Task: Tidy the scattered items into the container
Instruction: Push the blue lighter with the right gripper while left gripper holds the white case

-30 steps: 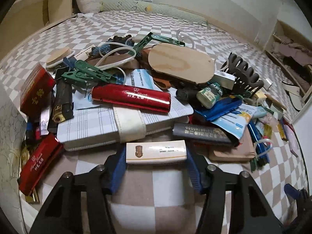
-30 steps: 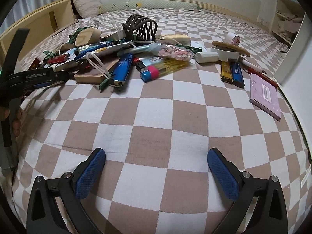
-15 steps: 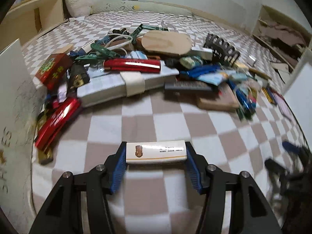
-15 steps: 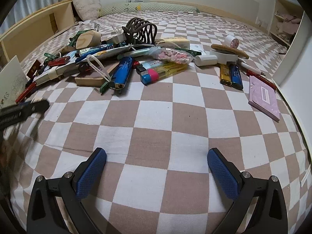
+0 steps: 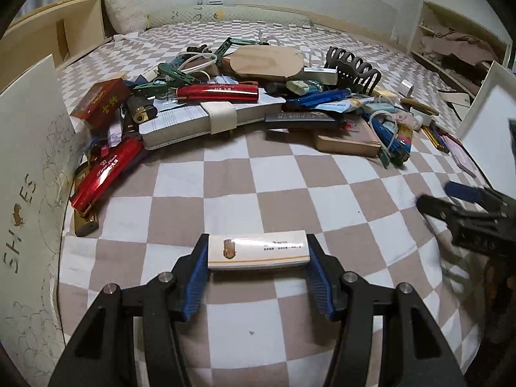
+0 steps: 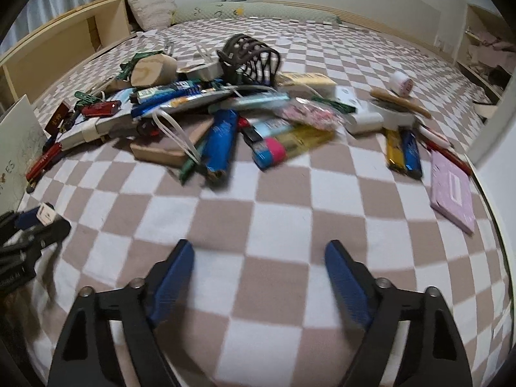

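Observation:
My left gripper (image 5: pixel 256 256) is shut on a small white box (image 5: pixel 258 249) with a brown emblem and holds it above the checkered bedspread (image 5: pixel 258 193). A white shoe box (image 5: pixel 29 200) stands at the left edge; it also shows in the right wrist view (image 6: pixel 16 135). The pile of scattered items (image 5: pixel 258 103) lies further back: a white notebook, red cases, a wooden oval, a black hair claw. My right gripper (image 6: pixel 259 258) is open and empty over bare bedspread, in front of the pile (image 6: pixel 225 119). It shows at the right in the left wrist view (image 5: pixel 467 206).
A white box wall (image 5: pixel 490 122) stands at the right. Yellow and blue lighters (image 6: pixel 404 151) and a pink notebook (image 6: pixel 453 190) lie near it. A wooden headboard shelf (image 5: pixel 48 42) and a pillow are at the far left.
My left gripper has pulled back from the pile with the white box, and the shoe box came into view at its left. My right gripper has moved forward and its jaws have narrowed somewhat.

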Demonstrator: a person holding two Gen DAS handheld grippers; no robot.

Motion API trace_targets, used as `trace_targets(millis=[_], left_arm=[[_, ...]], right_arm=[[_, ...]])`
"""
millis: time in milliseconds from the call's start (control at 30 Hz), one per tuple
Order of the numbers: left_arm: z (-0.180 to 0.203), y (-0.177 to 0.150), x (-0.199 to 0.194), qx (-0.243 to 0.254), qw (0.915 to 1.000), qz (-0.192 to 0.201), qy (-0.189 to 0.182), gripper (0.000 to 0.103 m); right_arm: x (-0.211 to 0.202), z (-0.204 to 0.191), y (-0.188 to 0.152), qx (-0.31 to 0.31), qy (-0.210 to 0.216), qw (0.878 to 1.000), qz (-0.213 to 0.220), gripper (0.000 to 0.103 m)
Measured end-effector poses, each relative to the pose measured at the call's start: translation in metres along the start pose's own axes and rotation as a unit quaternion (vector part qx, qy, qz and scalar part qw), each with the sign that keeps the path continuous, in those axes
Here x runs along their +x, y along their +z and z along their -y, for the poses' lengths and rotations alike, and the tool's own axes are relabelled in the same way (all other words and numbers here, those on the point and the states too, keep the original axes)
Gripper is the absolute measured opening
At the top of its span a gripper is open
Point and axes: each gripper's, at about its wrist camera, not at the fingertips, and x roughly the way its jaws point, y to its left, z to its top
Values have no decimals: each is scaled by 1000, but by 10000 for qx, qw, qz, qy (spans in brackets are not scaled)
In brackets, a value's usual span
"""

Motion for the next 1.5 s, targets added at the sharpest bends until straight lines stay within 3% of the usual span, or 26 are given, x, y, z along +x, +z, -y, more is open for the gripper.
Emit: trace_targets(millis=[100,167,233,433,800,900,1067,1267,1400,1500], left_arm=[[-1,0,0,-35,10000,1,-61,56],[-3,0,-1,-60,9999,1,-113,56],[-5,0,-1,-87,9998,-1,-161,56],[-5,0,-1,-95,9997,2,-205,56],[-6,-1,0,-81,9997,9,-212,56],[-6,-1,0,-89,9997,25,-246,56],[-6,-2,-1,-69,9997,42,-239,56],[-6,-3,-2,-51,9996,53,-255,56],[-5,-6,-4,1,9997,60,-243,56],[-5,-10,-7,40,9997,64,-239,56]], right_arm=[[9,-8,17,-100,59,9999,-86,67],[14,-11,28,-147,51,9998,-130,39],[19,-14,39,-165,59,9997,-196,34],[28,-27,50,-351,101,9988,-338,33],[32,-15,58,90,387,9984,-405,32],[31,-12,57,165,567,9974,-413,19],[12,-10,29,58,595,9975,-384,18],[-20,-14,-10,-46,1006,9936,-514,18],[-45,-32,-36,-468,1203,9897,-621,18],[-58,-39,-47,-808,1001,9898,-619,18]])
